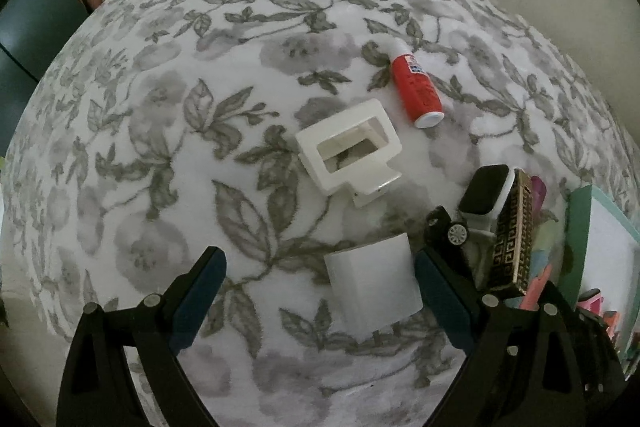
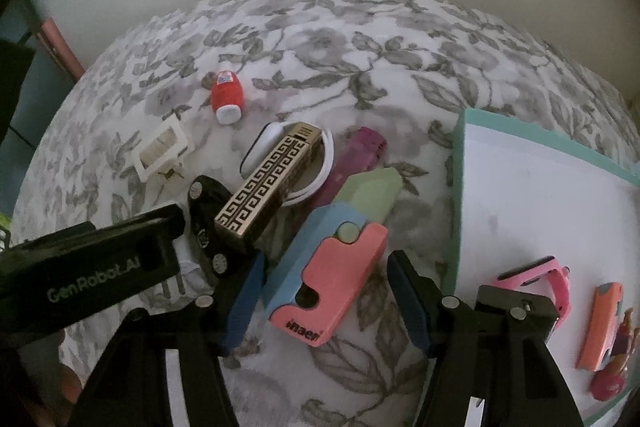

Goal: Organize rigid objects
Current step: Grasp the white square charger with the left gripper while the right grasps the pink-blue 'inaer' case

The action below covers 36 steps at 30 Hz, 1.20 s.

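Note:
On the flowered cloth (image 1: 168, 155) my left gripper (image 1: 318, 257) stands open over a white block (image 1: 372, 279), which lies close to its right finger, with a wide gap on the left. Beyond it lie a white claw clip (image 1: 348, 147) and a red bottle (image 1: 418, 87). My right gripper (image 2: 327, 258) is open around a pink, blue and green toy (image 2: 336, 299); a gap shows at the right pad. Behind the toy lie a gold-patterned box (image 2: 268, 191), a white watch (image 2: 276, 143), a black toy car (image 2: 208, 223) and a purple item (image 2: 360, 159).
A teal-rimmed white tray (image 2: 460, 187) lies at the right, holding a pink watch (image 2: 532, 275), an orange item (image 2: 600, 327) and a small pink piece. The other gripper's black housing (image 2: 92, 279) crowds the left of the right wrist view. A wall rises behind the cloth.

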Available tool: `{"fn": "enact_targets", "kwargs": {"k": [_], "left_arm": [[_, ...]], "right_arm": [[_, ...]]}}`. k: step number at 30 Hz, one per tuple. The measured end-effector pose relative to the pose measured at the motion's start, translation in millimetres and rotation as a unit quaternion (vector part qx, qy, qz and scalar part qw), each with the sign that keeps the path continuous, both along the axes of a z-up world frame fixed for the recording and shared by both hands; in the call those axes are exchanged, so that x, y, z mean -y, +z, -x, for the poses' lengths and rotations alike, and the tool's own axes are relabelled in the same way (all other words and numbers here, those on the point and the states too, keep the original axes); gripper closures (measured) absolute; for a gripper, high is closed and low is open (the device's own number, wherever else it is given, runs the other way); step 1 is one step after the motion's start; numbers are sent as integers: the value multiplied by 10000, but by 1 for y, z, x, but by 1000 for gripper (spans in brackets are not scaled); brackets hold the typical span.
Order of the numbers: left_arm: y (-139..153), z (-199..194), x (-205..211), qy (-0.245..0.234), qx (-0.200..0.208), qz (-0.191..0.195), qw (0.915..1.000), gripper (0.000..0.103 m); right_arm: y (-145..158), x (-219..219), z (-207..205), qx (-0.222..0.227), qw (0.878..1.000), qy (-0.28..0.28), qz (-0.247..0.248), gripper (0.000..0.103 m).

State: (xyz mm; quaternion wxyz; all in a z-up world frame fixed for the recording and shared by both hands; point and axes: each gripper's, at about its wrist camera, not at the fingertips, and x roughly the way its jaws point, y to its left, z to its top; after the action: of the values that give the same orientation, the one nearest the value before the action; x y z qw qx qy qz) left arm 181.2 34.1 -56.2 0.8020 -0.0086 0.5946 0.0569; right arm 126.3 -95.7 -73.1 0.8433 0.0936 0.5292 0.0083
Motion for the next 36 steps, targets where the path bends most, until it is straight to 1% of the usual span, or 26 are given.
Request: {"fn": "enact_targets", "kwargs": {"k": [4,6,9,14,16,18,19,20,21,24,28,36], "left_arm": [[-2,2,4,11,2,29,10000,7],[-2,2,5,17,-5,28,10000,7],[-4,4,8,-99,-137,-29,9999,8],[-2,5,10,-114,-105,-24,9999,8],[-4,5,11,-143,-138,-15,9998,10],[-7,6,12,-168,-213,108,9996,23],[-8,6,13,-163,-245,208,9994,25],[-10,6,14,-168,-265,280,9991,31],[-10,7,15,-197,-276,303,9990,36],[-12,9,22,-290,-273,274,9988,46],[-15,9,31,-321,-240,218,9990,48],[-15,8,31,-345,-218,136,9991,48]], "right_arm": [[-4,-5,-2,21,9999,115,103,40],[-5,-6,-3,34,9999,108,81,42],[-4,-5,-2,60,9999,99,35,45],[-4,-1,0,21,9999,40,-113,50],[-4,1,1,-6,9999,15,-147,51],[-4,4,3,-48,9998,-21,-175,53],[-5,6,4,-66,9998,-38,-188,54],[-5,7,5,-90,9997,-60,-208,54],[-5,8,6,-107,9997,-75,-224,55],[-4,8,8,-163,9996,-83,-196,56],[-5,9,9,-148,9998,-101,-114,56],[-7,-5,7,-63,9989,137,437,55]]}}
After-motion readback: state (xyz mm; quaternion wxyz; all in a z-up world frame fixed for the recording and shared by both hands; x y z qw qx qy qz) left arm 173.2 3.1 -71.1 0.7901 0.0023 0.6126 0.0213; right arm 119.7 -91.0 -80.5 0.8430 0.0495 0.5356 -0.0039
